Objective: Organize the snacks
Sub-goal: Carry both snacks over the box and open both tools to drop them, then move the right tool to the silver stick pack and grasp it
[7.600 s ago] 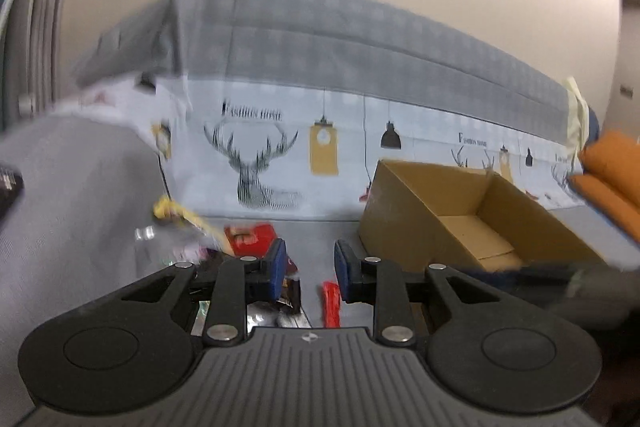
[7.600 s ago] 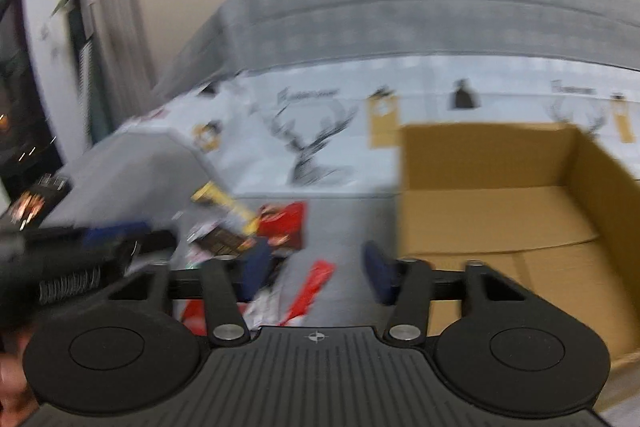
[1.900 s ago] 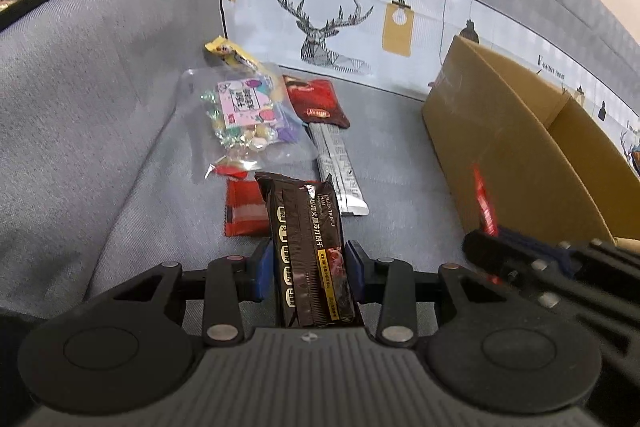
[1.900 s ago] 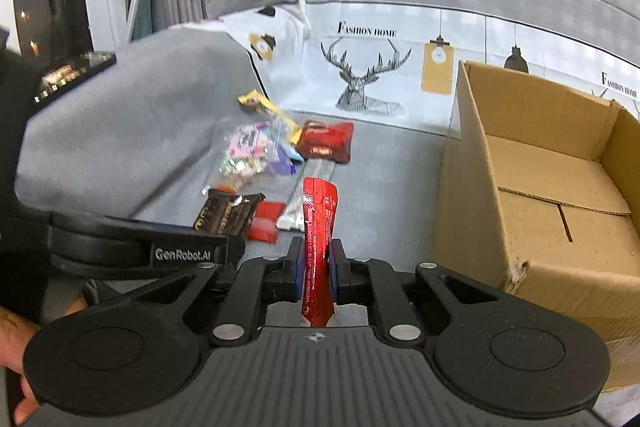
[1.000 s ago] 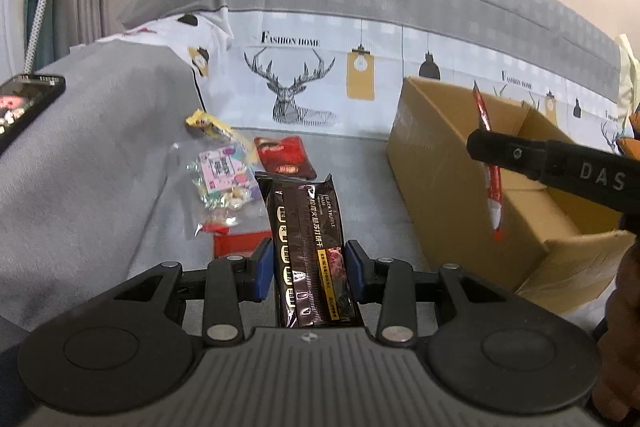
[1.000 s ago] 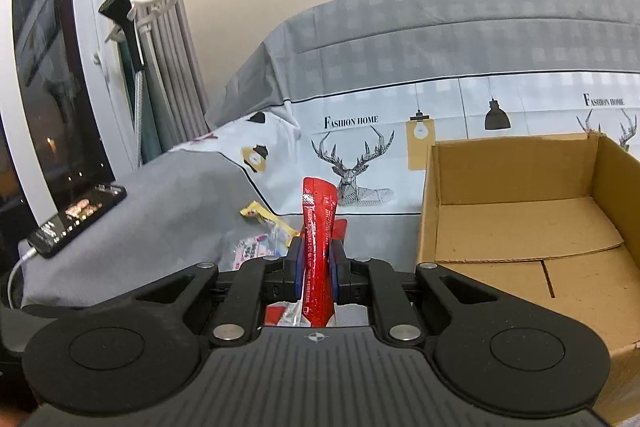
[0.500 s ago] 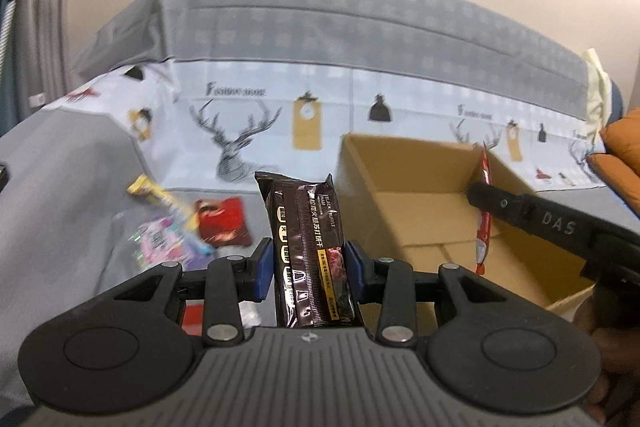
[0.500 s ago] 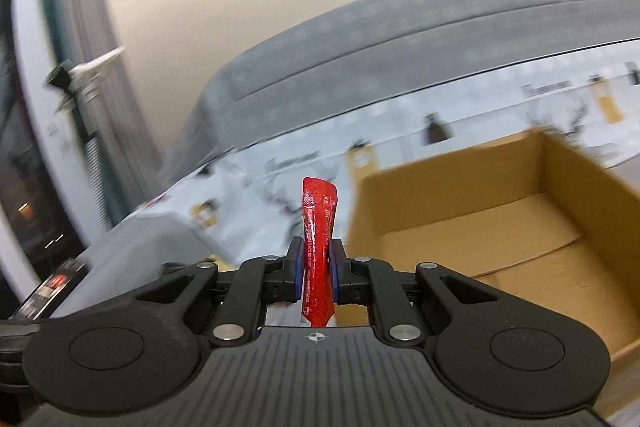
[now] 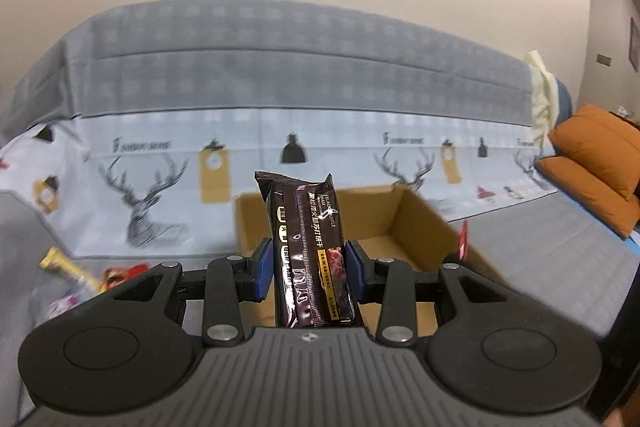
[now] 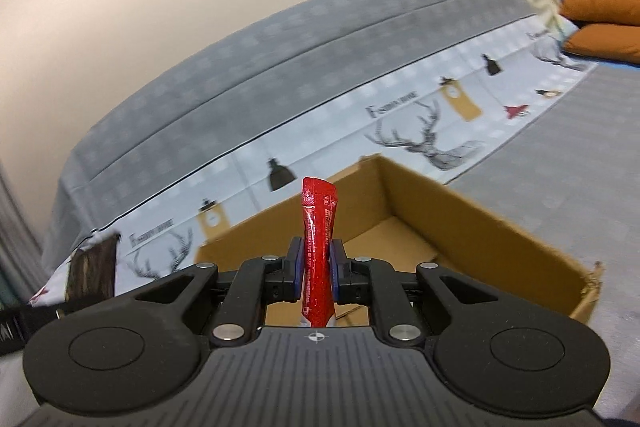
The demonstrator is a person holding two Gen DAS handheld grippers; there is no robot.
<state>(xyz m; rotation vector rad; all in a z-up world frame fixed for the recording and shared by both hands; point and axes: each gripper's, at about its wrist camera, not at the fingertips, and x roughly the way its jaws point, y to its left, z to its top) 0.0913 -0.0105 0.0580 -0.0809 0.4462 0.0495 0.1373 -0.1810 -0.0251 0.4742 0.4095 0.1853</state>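
My left gripper is shut on a dark brown snack pack and holds it upright in front of the open cardboard box. My right gripper is shut on a thin red stick packet and holds it upright over the near edge of the same box. The red packet's tip also shows in the left wrist view at the box's right wall. The brown pack also shows at the left of the right wrist view.
A yellow wrapper, a red pouch and a clear candy bag lie on the grey sofa seat at the left. A deer-print cover hangs on the backrest. Orange cushions lie at the right.
Both grippers have swung right from the snack pile toward the box with their packets held. The box now fills the middle of both views, and the loose snacks have slid to the left edge.
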